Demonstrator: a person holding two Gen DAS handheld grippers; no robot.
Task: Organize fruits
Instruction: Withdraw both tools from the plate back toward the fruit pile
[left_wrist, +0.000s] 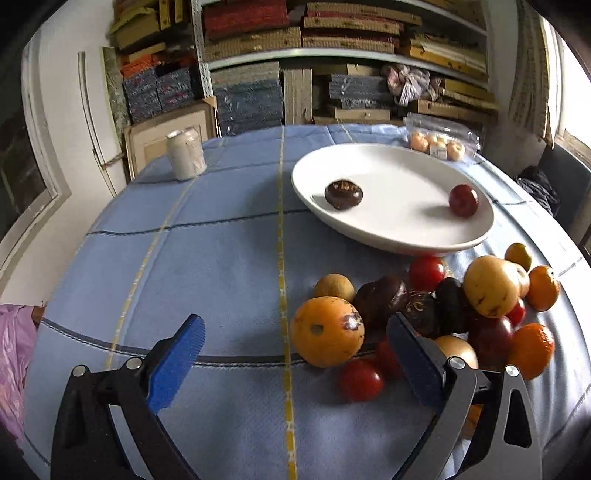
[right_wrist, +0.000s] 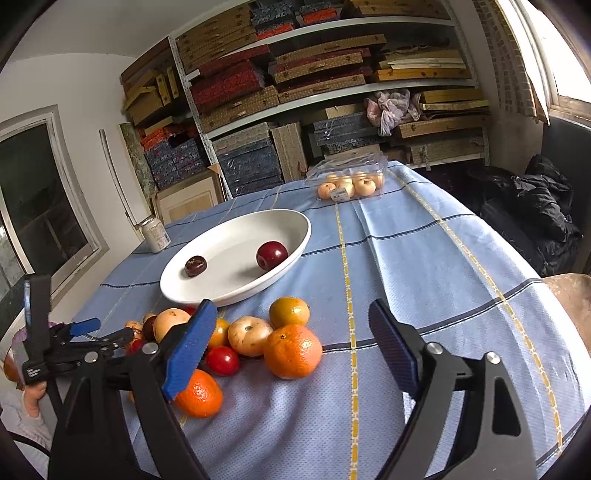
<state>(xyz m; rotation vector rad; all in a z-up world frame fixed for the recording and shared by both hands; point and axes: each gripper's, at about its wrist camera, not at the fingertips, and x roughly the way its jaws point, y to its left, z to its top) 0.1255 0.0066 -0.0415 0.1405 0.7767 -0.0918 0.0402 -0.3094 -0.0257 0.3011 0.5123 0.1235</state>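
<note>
**Fruit pile beside the dish, both grippers wide and empty**

Fruits sit heaped on the blue checked tablecloth, just in front of the white oval dish. Two already in the dish: a dark brown one toward the can side, a red apple-like one toward the other end, well apart from each other.

My right gripper has its jaws spread wide, nothing between the pads. Blue left pad overlaps the pile in the right wrist view; I can't tell if it touches fruit. The big orange lies between the fingers in that view, unclamped.

My left gripper is also wide open, holding nothing. A large yellow-orange fruit with a dark blemish sits between its fingers, pads clear of it. Its right finger overlaps the dark fruits and red tomatoes in the pile; contact unclear.

Far side of the table: clear plastic clamshell of pale round fruits, shut. Pale drink can stands upright near the far left edge. Shelves of stacked boxes behind.
</note>
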